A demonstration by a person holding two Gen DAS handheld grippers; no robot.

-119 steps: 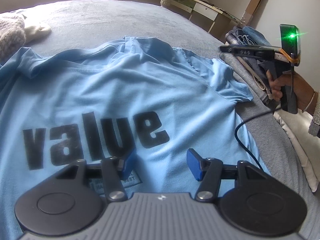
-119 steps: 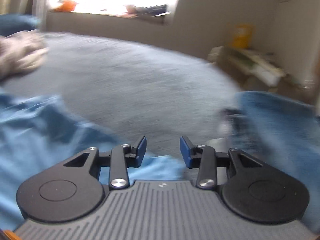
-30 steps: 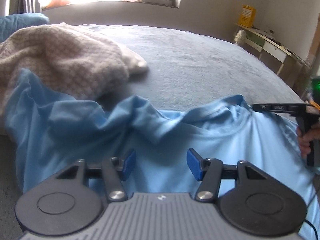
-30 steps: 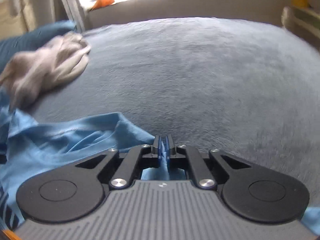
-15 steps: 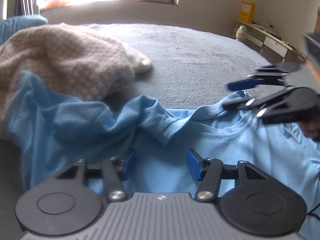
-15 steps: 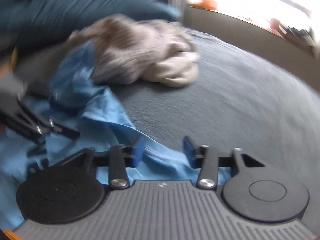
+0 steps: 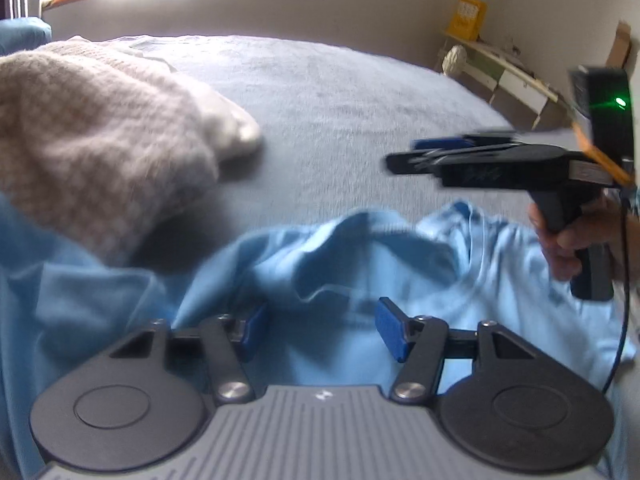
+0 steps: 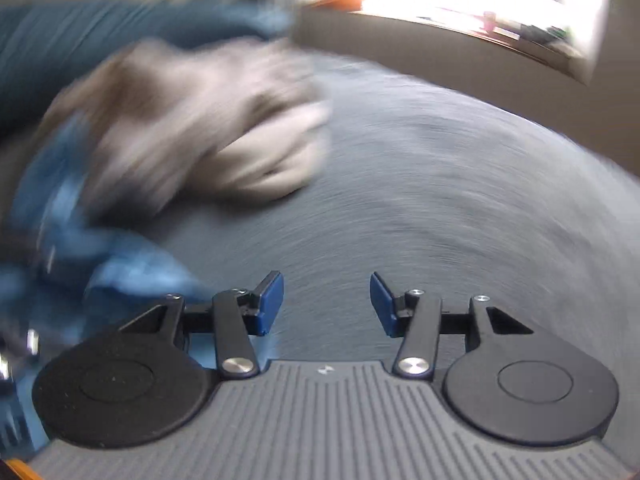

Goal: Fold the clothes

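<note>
A light blue T-shirt [image 7: 400,276] lies crumpled on the grey bed [image 7: 340,96], its collar end bunched into folds. My left gripper [image 7: 320,330] hovers low over the shirt, open, with fabric beneath the blue pads but not pinched. In the left wrist view my right gripper [image 7: 416,152] hangs above the shirt's right shoulder, side-on, held by a hand [image 7: 568,240]. The blurred right wrist view shows that gripper [image 8: 326,304] open and empty over bare bed [image 8: 440,200], with the blue shirt [image 8: 120,272] off to its left.
A beige knit sweater [image 7: 100,140] is heaped on the shirt's far left part; it is also a blur [image 8: 180,120] in the right wrist view. A dark blue cushion [image 8: 80,40] lies behind it. A desk [image 7: 512,76] stands along the right wall.
My right gripper let go of the shirt's edge, opened, lifted off and swung to face the sweater. The freed collar end slumped into folds. My left gripper shifted a little over the shirt, still open.
</note>
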